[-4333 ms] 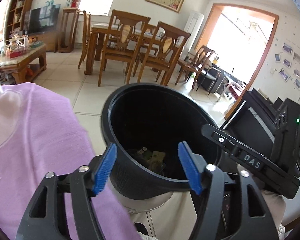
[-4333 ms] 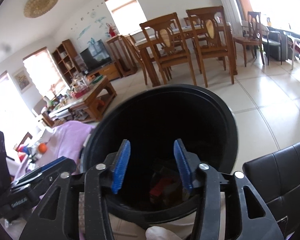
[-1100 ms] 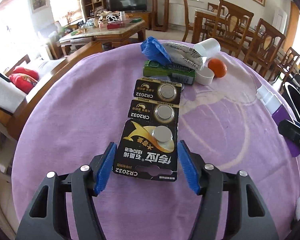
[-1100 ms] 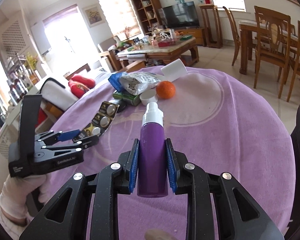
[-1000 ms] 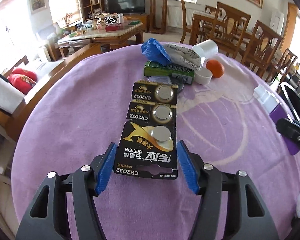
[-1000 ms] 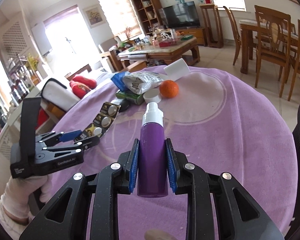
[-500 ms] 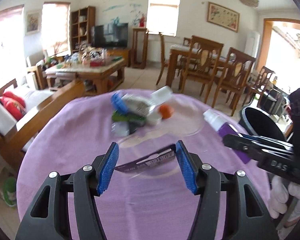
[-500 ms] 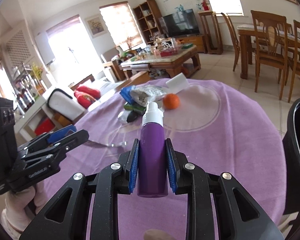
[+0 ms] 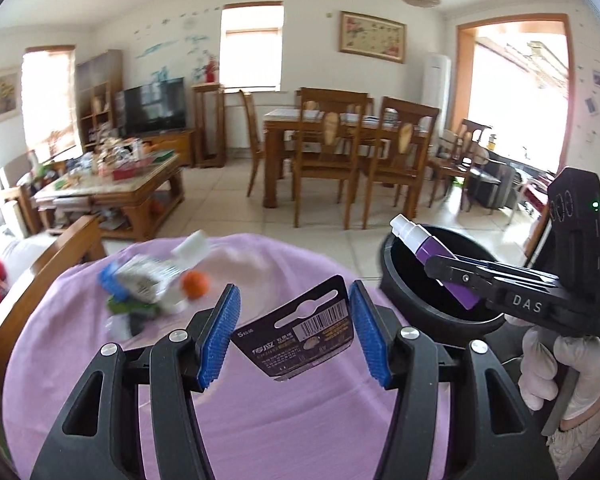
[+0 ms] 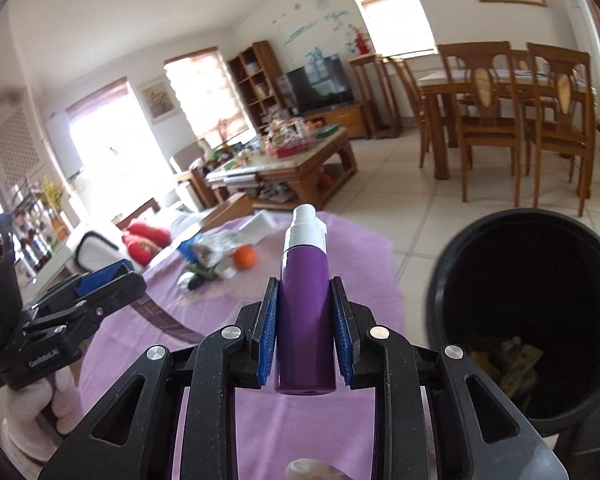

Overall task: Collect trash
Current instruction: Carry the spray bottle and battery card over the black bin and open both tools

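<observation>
The right gripper (image 10: 305, 344) is clamped on a purple spray bottle (image 10: 305, 312) with a white cap, the bottle's long axis running straight out along the fingers, cap forward. In the left wrist view that bottle already hangs over the rim of the black trash bin (image 9: 440, 320), which stands on the floor just off the table's right edge; some scraps lie at its bottom. The left gripper (image 9: 294, 336) carries a dark button-cell battery card (image 9: 300, 336) edge to edge between its blue pads (image 9: 220, 336), printed back and barcode facing the camera, hanger hole uppermost and tilted. Its jaws stand at a middling width, set by the card, and they are closing slightly. The bin lies to the right and a little ahead of the left gripper, so the right hand is the nearer and looks ready to drop first. Remaining trash, a crumpled wrapper (image 9: 148, 276), a white cup and an orange (image 9: 195, 285), sits clustered near the far-left edge of the purple tablecloth (image 9: 280, 420).
</observation>
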### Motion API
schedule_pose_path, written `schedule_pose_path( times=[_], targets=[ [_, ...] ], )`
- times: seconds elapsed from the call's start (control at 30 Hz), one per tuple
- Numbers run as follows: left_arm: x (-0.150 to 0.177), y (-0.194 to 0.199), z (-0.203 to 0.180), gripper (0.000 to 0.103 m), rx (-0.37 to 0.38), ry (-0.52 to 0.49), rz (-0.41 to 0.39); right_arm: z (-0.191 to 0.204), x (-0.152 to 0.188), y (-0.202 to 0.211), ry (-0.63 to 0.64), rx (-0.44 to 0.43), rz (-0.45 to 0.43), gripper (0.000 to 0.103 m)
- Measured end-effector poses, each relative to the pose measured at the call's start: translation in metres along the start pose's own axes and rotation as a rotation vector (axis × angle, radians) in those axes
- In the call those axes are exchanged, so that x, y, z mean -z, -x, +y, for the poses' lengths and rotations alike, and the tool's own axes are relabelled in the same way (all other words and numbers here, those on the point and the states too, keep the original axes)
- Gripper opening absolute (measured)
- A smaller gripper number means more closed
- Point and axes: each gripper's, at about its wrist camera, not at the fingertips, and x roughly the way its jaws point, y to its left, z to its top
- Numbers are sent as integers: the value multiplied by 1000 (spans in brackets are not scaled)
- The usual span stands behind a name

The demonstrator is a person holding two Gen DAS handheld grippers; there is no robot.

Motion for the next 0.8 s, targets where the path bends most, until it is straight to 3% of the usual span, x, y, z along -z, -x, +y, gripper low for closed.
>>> schedule_pose_path(
  times=[0.23, 0.5, 0.8],
  targets=[
    [-18, -33, -55, 55, 93, -57, 8, -70, 1, 29, -97, 44, -49, 25],
    [-28, -91, -98, 55, 231, -27, 32, -139, 13, 49, -193, 101, -65, 26],
    [-15, -158, -140, 55, 279, -17, 104, -194, 35, 53, -265, 163, -51, 26]
  ],
)
